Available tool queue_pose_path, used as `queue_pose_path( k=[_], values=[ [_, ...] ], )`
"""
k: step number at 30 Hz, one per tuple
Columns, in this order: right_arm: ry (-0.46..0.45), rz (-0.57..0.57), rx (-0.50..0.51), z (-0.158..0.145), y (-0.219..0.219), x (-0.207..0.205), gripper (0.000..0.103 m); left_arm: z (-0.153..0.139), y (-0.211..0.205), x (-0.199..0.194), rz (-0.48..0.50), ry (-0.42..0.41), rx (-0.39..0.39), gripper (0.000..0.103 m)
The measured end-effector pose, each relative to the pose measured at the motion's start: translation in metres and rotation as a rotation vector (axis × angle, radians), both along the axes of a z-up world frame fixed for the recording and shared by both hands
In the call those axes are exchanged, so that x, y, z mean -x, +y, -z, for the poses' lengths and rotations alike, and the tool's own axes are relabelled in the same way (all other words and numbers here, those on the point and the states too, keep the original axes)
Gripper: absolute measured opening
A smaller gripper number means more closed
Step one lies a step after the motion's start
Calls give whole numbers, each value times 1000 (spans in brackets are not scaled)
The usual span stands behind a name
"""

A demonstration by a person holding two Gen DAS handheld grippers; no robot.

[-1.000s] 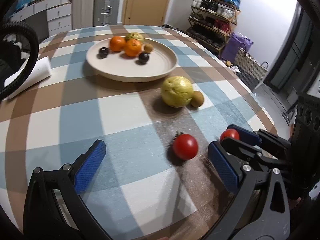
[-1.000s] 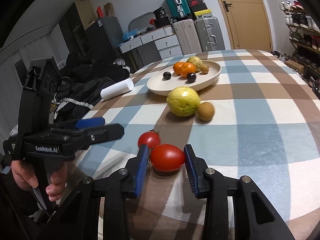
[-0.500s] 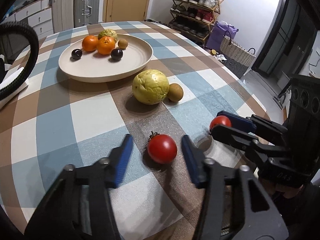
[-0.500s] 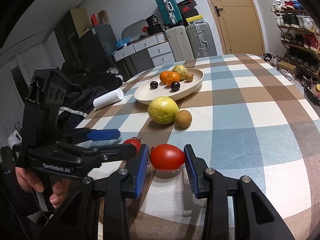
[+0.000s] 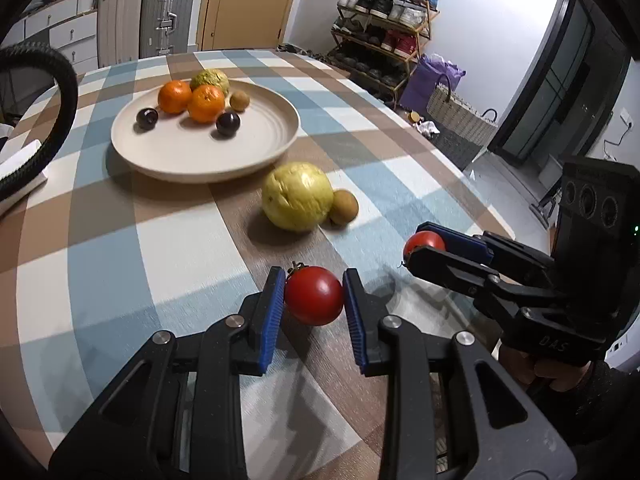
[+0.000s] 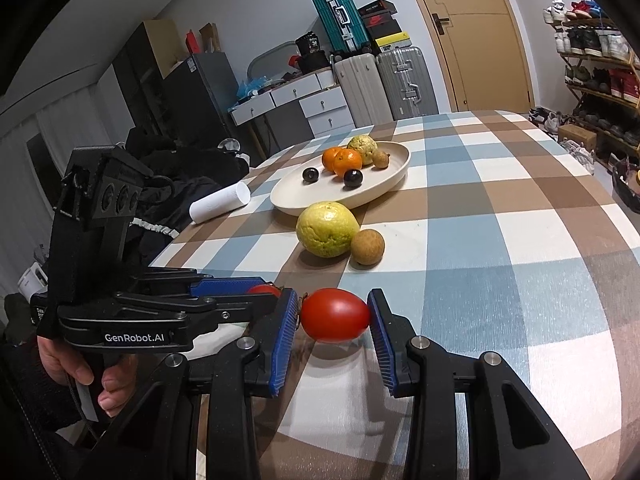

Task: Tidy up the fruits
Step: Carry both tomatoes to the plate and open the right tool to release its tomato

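Red tomatoes: left gripper (image 5: 314, 294) fingers pinch the round tomato (image 5: 314, 295) (apparently), right gripper (image 6: 334, 314) fingers pinch the oval tomato (image 6: 335, 315).

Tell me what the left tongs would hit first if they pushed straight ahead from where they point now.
Holding a round tomato, the left tongs point toward the large yellow-green fruit and the small brown fruit touching it; probably the yellow-green one first, though depth is uncertain.

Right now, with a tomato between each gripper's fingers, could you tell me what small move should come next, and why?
Probably lift both. The left gripper pinches the round tomato and the right gripper the oval tomato, while the plate with the other fruit lies beyond.
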State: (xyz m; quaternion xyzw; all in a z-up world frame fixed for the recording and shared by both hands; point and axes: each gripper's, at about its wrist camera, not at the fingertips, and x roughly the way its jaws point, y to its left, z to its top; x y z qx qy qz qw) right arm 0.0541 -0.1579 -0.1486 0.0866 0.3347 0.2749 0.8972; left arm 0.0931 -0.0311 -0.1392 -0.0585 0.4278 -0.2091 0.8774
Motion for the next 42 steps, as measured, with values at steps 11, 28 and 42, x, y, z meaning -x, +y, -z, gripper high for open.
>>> queue_pose_path(
  k=[11,28,42],
  values=[
    [7,-5,-42,-11,2,-23,37,-25,27,-24,-42,-48,70,27],
    [-4,-13,-71,-57,9,-114,37,-60,81,-112,-196,-119,135,27],
    [47,8,-123,-44,-13,-179,34,-21,77,-143,-194,-53,149,27]
  ],
)
